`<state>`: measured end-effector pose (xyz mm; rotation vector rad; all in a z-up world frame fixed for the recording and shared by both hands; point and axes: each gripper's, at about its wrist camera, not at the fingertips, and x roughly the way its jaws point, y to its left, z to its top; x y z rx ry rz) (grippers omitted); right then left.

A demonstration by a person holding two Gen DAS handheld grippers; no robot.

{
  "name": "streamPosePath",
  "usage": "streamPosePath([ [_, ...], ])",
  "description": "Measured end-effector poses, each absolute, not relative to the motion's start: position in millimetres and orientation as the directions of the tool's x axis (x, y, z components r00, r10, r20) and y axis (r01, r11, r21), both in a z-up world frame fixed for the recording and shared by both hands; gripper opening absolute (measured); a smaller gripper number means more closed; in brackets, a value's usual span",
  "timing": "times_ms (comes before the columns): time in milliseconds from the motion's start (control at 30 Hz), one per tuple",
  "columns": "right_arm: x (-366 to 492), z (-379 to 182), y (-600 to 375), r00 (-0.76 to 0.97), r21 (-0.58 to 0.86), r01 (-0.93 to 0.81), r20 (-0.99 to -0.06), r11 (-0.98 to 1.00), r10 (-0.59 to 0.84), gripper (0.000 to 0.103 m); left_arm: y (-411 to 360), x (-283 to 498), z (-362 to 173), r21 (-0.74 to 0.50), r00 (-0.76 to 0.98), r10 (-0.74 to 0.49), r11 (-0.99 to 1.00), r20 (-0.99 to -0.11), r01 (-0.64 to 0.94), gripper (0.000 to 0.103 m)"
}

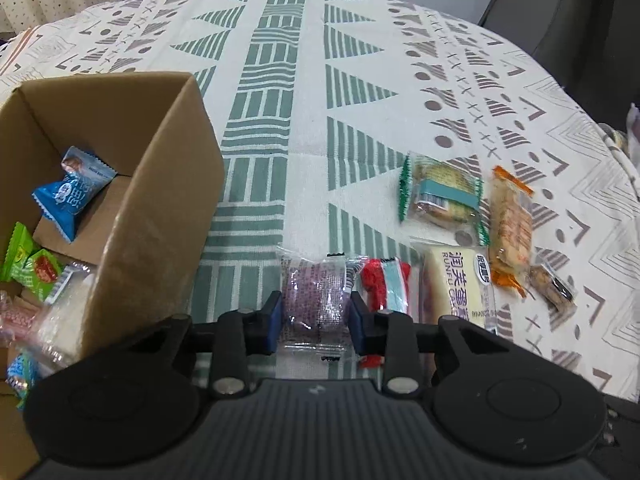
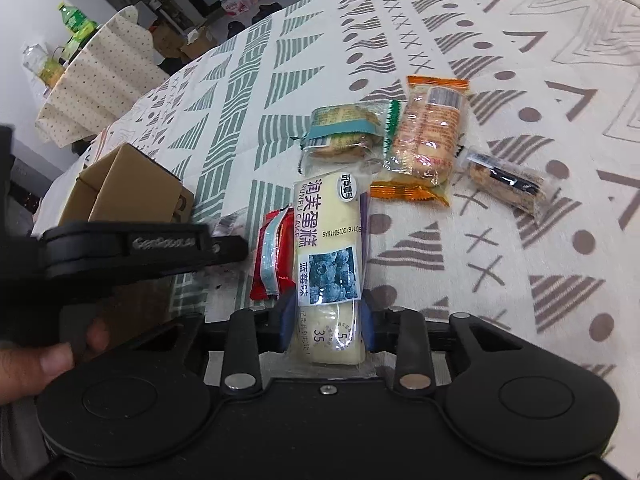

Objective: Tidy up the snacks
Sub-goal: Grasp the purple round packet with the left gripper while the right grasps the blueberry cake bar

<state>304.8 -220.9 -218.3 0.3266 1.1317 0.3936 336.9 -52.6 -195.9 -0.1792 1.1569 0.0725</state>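
At the far left we see the cardboard box (image 1: 132, 184) on the patterned tablecloth (image 1: 280, 80), open at the top; inside it lie a blue packet (image 1: 74, 196), green packets (image 1: 28, 264) and some clear-wrapped ones; just right of the box our left gripper (image 1: 314, 318) is clamped on a purple snack (image 1: 314, 300) in clear wrap, its blue pads pressing both sides; whether that snack is lifted off the cloth we cannot tell; next to it lies a red packet (image 1: 384, 284), touching the cake packet (image 2: 326, 248); our right gripper (image 2: 326, 324) is clenched on the near end of that cake packet, whose far end rests on the cloth; beyond it sit a green-edged biscuit pack (image 2: 344, 132), an orange-ended cracker pack (image 2: 426, 140) and, furthest right, a small dark-labelled bar (image 2: 506, 182), apart from the others.
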Motion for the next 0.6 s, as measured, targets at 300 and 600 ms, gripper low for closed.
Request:
streamPosePath([
  [300, 291.5, -194.4, -227.1, 0.432, 0.462, -0.113, -0.774, 0.880, 0.462, 0.031, -49.8, 306.9, -165.2, -0.120, 0.429, -0.055, 0.985, -0.902, -0.126, 0.032],
  [600, 272.9, -168.3, -229.5, 0.478, 0.517, -0.108, -0.722, 0.849, 0.500, 0.031, -40.3, 282.2, -133.0, -0.129, 0.446, -0.061, 0.984, -0.893, -0.123, 0.032],
])
